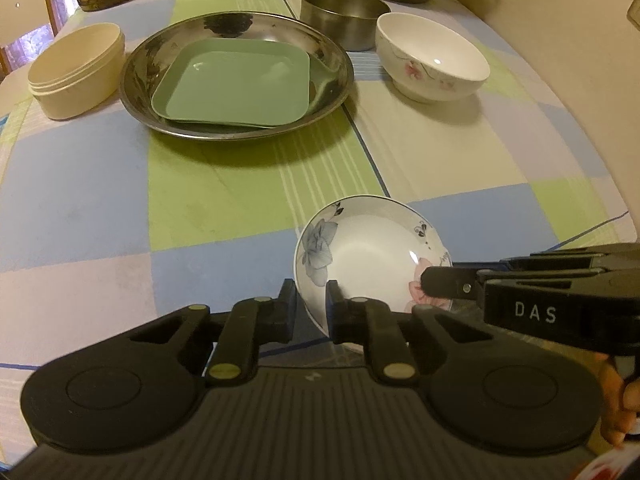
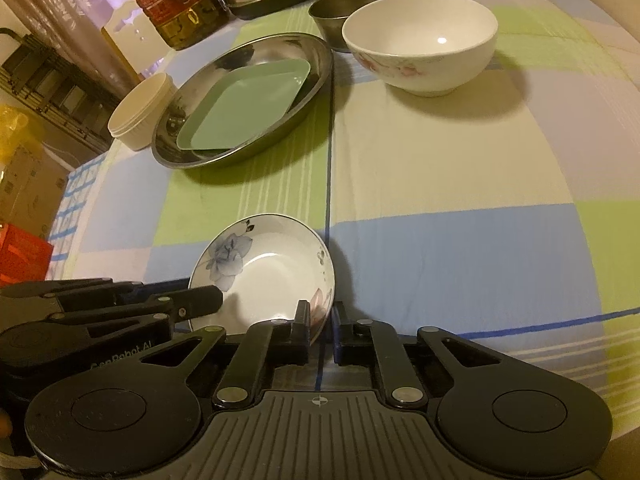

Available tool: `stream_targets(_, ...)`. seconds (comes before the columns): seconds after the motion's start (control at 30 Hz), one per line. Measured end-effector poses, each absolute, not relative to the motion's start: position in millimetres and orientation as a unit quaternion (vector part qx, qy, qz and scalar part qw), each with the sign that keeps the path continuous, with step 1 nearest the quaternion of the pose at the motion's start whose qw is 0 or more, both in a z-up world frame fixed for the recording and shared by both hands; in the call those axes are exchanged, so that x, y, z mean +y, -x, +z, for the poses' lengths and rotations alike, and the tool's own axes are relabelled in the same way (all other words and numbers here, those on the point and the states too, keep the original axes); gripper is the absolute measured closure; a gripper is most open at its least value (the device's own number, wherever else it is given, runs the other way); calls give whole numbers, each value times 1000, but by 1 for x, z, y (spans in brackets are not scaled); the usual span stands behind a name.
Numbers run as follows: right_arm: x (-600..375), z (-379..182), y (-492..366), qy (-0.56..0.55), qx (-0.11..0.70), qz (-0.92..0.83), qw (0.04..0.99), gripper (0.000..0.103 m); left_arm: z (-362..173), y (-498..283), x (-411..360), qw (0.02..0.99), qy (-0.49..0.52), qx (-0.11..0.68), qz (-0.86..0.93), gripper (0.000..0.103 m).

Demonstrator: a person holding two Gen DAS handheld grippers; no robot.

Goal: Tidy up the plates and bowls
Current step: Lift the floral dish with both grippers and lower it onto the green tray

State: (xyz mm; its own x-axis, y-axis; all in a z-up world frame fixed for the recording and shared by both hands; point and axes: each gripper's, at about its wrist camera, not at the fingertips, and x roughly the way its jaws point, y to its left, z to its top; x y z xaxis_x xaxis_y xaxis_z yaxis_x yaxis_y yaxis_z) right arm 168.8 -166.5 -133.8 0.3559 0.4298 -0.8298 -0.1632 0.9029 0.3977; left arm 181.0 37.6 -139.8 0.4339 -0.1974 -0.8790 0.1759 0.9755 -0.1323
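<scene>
A white floral dish (image 1: 372, 256) is held tilted at the near edge of the checked tablecloth (image 1: 80, 200), its rim clamped by both the left gripper (image 1: 311, 304) and the right gripper (image 2: 321, 322). Farther off, a green square plate (image 1: 236, 84) lies in a steel plate (image 1: 340, 68).

Two ceramic bowls (image 1: 432, 56) (image 1: 372, 256), two plates (image 1: 236, 80) (image 1: 234, 86), one steel bowl (image 1: 344, 14).
</scene>
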Motion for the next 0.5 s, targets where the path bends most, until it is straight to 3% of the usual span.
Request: stream_targets(0.5, -153, -122, -177, -104, 523, 196, 823, 93, -128, -181, 50, 858, 14, 502, -103, 92)
